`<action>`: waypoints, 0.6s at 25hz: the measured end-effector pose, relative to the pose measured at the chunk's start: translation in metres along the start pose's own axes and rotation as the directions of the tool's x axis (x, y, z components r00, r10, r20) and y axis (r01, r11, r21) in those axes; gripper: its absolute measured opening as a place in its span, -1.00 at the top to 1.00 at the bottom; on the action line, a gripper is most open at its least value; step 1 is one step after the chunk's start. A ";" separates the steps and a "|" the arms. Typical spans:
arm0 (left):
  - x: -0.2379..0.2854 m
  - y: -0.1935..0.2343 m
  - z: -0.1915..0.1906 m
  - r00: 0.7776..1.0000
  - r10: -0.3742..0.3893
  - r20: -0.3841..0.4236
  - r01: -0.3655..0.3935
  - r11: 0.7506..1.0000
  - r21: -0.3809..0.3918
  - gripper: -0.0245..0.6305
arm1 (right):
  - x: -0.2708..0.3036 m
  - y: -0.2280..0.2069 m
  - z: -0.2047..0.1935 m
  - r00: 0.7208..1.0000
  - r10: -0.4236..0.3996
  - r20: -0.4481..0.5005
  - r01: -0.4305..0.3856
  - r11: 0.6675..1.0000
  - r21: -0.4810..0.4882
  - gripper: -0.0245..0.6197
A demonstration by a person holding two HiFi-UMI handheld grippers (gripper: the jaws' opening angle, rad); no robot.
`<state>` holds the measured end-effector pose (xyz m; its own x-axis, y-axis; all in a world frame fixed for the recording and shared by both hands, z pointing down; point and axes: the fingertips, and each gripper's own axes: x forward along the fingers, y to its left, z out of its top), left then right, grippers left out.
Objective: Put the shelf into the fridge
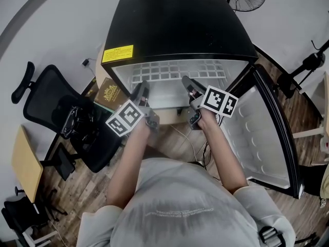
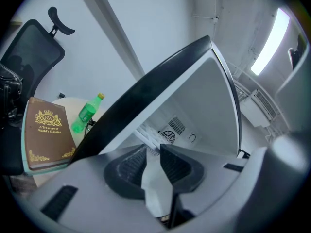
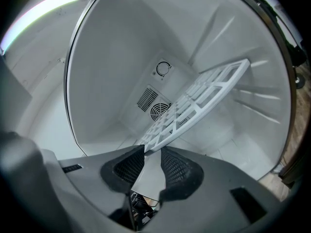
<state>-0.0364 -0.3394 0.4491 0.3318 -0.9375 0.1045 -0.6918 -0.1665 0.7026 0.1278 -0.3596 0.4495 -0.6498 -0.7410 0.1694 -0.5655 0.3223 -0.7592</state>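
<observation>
Nearby — book (image 2: 47,132), green bottle (image 2: 86,113) and chair (image 1: 67,115) flank the fridge (image 1: 175,24).

The fridge (image 1: 175,24) is glossy black outside (smooth white plastic within), its shelf (image 3: 194,106) a matt white plastic grid.

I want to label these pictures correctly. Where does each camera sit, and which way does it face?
Head view: on the person's head, looking steeply down at the open fridge; both forearms show.
Left gripper view: on the left hand-held gripper, facing the fridge's side edge; its jaws show, with a book and a bottle beside.
Right gripper view: on the right hand-held gripper, facing the fridge's inside; its jaws show.
Both gripper views share the shelf between their jaws.
</observation>
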 end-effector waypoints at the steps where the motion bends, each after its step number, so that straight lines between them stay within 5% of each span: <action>1: 0.001 0.000 0.000 1.000 0.001 0.004 -0.001 1.000 -0.003 0.67 | 0.001 0.000 0.001 1.000 0.001 0.002 -0.001 1.000 -0.004 0.56; 15: 0.006 0.002 0.001 0.997 0.049 0.054 -0.047 0.998 -0.042 0.69 | 0.007 -0.004 0.003 0.999 -0.019 0.039 0.019 1.000 0.002 0.55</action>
<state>-0.0366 -0.3455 0.4510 0.2623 -0.9597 0.1011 -0.6791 -0.1091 0.7259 0.1274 -0.3676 0.4512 -0.6183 -0.7697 0.1589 -0.5767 0.3070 -0.7571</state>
